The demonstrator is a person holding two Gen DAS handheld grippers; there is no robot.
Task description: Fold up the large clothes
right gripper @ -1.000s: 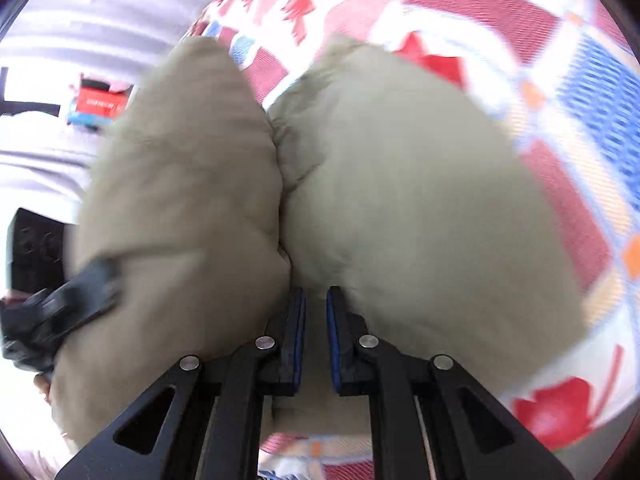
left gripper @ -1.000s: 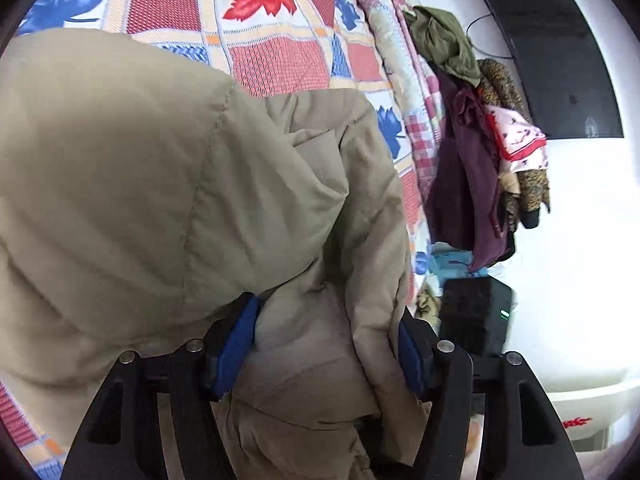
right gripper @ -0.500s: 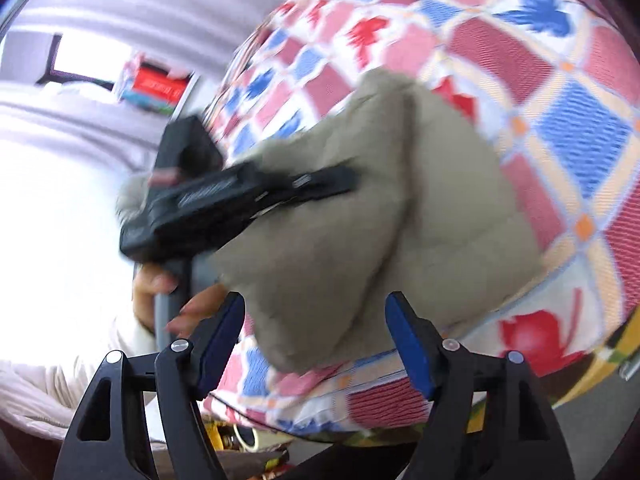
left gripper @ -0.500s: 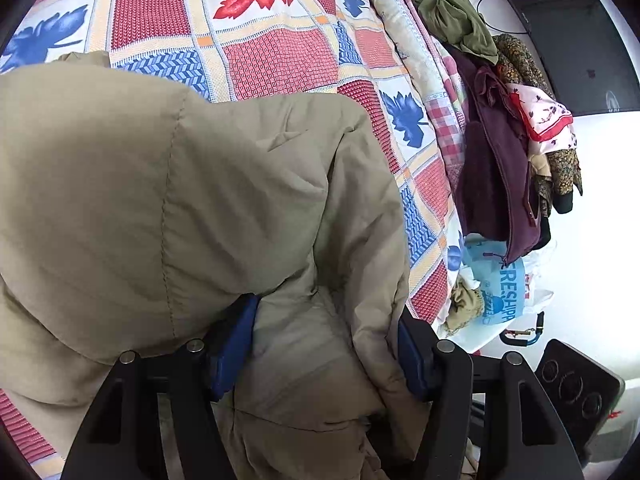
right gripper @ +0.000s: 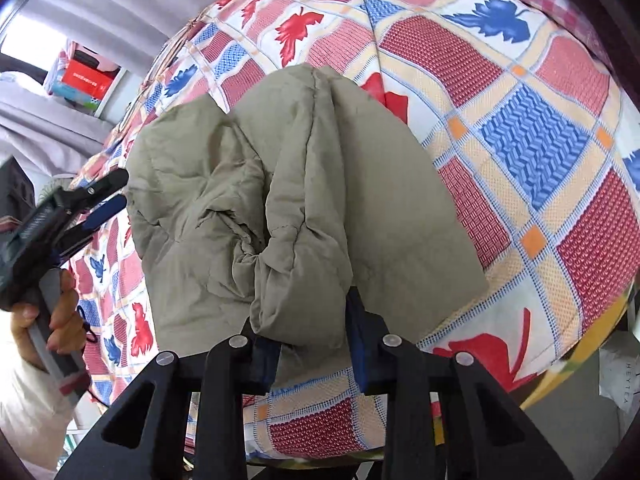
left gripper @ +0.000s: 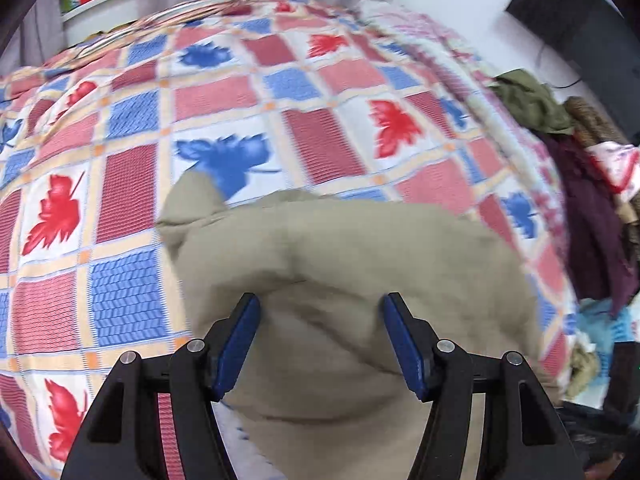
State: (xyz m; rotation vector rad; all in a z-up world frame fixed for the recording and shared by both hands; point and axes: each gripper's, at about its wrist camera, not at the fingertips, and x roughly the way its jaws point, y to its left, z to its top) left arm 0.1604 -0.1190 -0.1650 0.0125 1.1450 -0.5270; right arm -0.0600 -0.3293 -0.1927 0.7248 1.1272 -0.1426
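Observation:
A khaki padded jacket (right gripper: 288,184) lies bundled and folded on a patchwork quilt (right gripper: 540,140) with red and blue leaf squares. In the left wrist view the jacket (left gripper: 360,264) sits just ahead of my left gripper (left gripper: 320,340), whose jaws are wide open with the fabric lying loose between them. My right gripper (right gripper: 310,344) is open at the jacket's near edge, its blue pads (right gripper: 356,344) on either side of a thick fold. The left gripper also shows at the left of the right wrist view (right gripper: 96,204), open and apart from the jacket.
A pile of dark and olive clothes (left gripper: 580,184) hangs at the bed's right side. A black monitor (left gripper: 580,12) stands against the white wall. Red boxes (right gripper: 84,76) sit on a shelf beyond the bed. The quilt's near edge (right gripper: 520,368) drops to the floor.
My left gripper has pulled back from the jacket and tilted up, so more quilt shows. My right gripper has moved in to the jacket's near fold, its jaws narrower than half a second ago.

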